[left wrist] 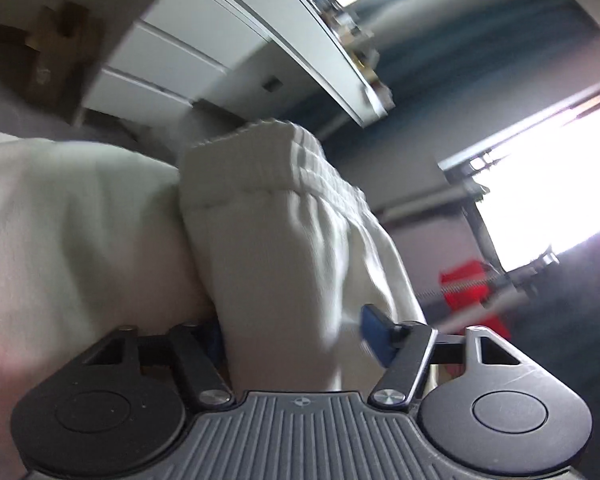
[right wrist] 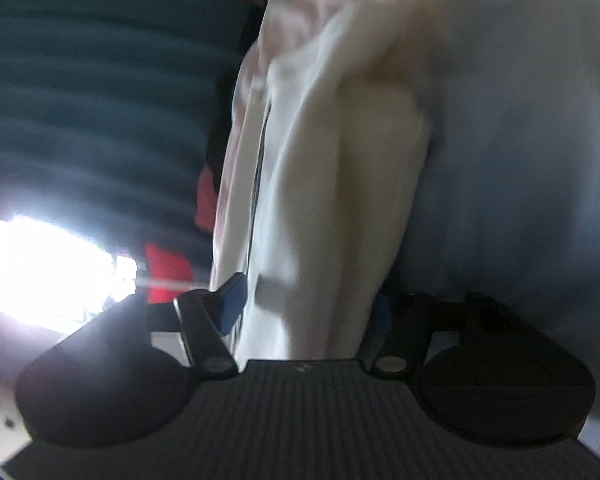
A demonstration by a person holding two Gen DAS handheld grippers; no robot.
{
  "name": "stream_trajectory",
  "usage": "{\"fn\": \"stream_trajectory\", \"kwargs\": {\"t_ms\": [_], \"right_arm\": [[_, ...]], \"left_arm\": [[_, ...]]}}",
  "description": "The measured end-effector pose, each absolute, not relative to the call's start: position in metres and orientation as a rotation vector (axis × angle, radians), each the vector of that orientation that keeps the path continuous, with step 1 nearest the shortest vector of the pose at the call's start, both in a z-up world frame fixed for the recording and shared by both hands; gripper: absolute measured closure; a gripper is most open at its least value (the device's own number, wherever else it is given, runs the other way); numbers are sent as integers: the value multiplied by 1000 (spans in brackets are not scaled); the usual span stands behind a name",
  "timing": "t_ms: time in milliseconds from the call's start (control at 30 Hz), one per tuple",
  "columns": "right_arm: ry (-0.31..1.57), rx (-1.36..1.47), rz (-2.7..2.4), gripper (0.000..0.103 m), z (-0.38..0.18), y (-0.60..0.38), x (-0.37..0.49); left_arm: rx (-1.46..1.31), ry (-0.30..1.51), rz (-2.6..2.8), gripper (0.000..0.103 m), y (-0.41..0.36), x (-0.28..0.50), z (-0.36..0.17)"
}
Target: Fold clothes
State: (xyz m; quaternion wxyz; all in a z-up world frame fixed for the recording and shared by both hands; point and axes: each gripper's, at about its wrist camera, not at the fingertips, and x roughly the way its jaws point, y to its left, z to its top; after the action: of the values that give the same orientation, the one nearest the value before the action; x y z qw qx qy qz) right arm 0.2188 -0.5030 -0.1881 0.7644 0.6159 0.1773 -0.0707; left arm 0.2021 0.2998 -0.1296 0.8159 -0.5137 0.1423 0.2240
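Where ribbing shows — left claw.

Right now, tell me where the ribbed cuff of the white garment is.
Left wrist view, center: the ribbed cuff tops the white garment, above the left gripper, before the white drawers.

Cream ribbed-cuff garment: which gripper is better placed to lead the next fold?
Left, tentatively. The left gripper is shut on the cream ribbed-cuff garment with the cuff end plainly in front of it. The right gripper is also shut on cloth, but its view is blurred, with no edge discernible.
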Motion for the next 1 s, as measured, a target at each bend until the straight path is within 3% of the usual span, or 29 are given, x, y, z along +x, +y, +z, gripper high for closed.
{"fn": "stream_trajectory", "kwargs": {"t_ms": [67, 133, 200, 333, 367, 667, 1000], "right_arm": [[374, 1274, -176, 48, -184, -508, 226], [395, 1102, -206, 63, -176, -502, 238], [407, 980, -230, 70, -172, -493, 246], [373, 1032, -250, 86, -172, -488, 243], [367, 1051, -248, 87, -171, -486, 244], [396, 1003, -163, 90, -112, -494, 175], [482, 1163, -263, 89, -112, -518, 91]], "left_arm": [[-1052, 325, 524, 42, 295, 210, -129], [-1025, 331, 544, 42, 290, 218, -126], [-1009, 334, 558, 46, 289, 222, -124], [-1049, 306, 551, 84, 303, 223, -116], [-1070, 293, 546, 88, 310, 216, -111], [-1073, 187, 420, 90, 327, 136, -59], [-1251, 168, 420, 90, 336, 39, -35]]}}
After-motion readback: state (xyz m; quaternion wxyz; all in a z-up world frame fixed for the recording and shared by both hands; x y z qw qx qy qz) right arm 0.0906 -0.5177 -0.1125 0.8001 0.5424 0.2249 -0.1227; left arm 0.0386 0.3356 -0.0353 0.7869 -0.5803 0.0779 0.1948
